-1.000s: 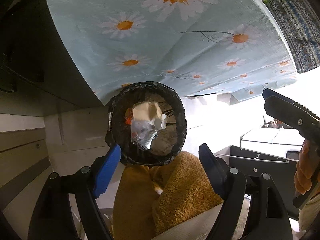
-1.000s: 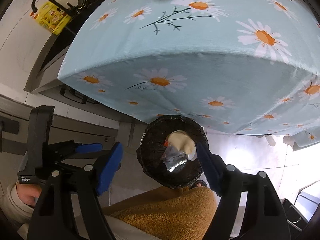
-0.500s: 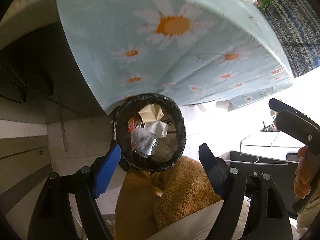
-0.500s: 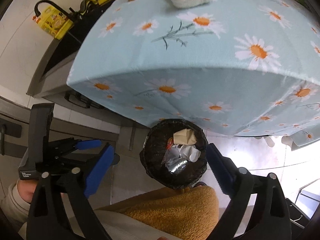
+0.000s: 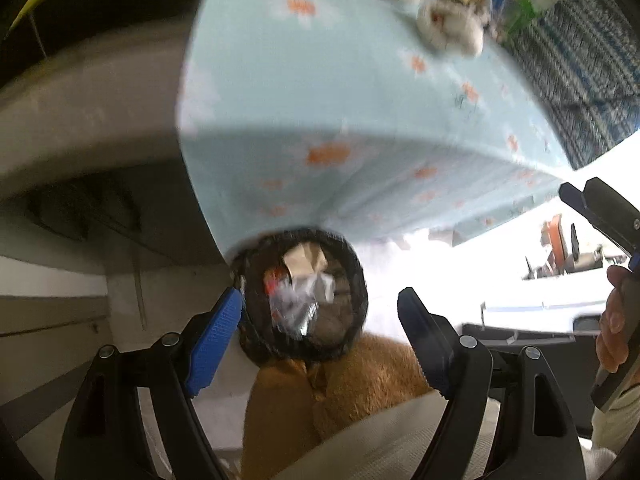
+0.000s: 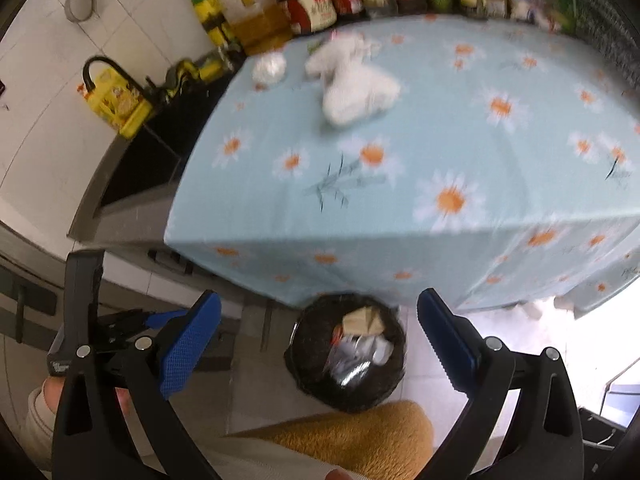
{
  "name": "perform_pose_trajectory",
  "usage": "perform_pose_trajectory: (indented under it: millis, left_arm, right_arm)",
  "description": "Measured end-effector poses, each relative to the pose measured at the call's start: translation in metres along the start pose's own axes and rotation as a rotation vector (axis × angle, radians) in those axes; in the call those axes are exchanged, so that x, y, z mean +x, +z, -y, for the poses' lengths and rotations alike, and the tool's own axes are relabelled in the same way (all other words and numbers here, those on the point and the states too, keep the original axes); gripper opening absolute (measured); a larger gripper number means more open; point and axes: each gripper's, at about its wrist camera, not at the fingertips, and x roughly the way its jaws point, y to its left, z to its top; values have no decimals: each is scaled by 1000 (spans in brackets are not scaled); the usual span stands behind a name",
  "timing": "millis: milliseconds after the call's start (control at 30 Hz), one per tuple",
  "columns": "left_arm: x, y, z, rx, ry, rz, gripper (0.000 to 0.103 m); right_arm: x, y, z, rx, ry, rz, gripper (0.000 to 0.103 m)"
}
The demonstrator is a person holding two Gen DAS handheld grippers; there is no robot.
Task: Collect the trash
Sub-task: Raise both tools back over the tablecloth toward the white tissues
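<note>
A black-lined trash bin [image 6: 296, 356] stands on the floor under the table edge, with beige paper, white scraps and shiny foil wrappers [image 6: 356, 344] in it. My right gripper [image 6: 319, 295] hangs high above it, its jaws opening, with nothing between them. My left gripper [image 5: 320, 294] is open and empty over the same bin [image 5: 360, 300], where the trash [image 5: 304, 300] looks blurred. Up on the daisy tablecloth [image 6: 400, 152] lie a crumpled white tissue heap [image 6: 356, 84] and a small white wad [image 6: 270, 67]. The heap [image 5: 448, 28] also shows in the left wrist view.
Bottles, jars and packets [image 6: 320, 8] line the table's far edge. A dark counter with a yellow jug [image 6: 116, 104] lies left of the table. A person's brown fleece garment [image 6: 360, 428] fills the near foreground beside the bin. Dark boxes [image 5: 520, 344] sit at the right.
Both grippers rose, so the bin shrank and the table top with the tissues came into view. The right jaws widened. The beige paper settled into the bin.
</note>
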Motion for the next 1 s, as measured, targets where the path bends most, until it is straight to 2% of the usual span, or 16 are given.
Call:
perform_pose_trajectory:
  millis: [100, 500, 567, 667, 733, 867, 1000]
  left_arm:
    - [-17, 10, -1, -2, -5, 45, 78]
    - [-77, 46, 0, 39, 4, 193, 78]
    - [-85, 50, -1, 41, 3, 210, 78]
    - [-91, 53, 2, 46, 2, 227, 78]
    - [-95, 57, 4, 54, 3, 237, 78]
    - [-98, 62, 6, 59, 5, 245, 78]
    - [-101, 69, 9, 63, 17, 250, 78]
  right_arm:
    - [-22, 11, -7, -51, -36, 95, 98]
    - [-72, 61, -34, -170, -35, 289, 98]
    - [-76, 71, -39, -194, -74, 284, 98]
    - [-75, 83, -39, -192, -72, 259, 98]
    - [-68, 91, -35, -171, -64, 224, 98]
    - [-55, 97, -30, -176, -90, 219, 98]
    - [-32, 101, -20, -160, -89, 172, 98]
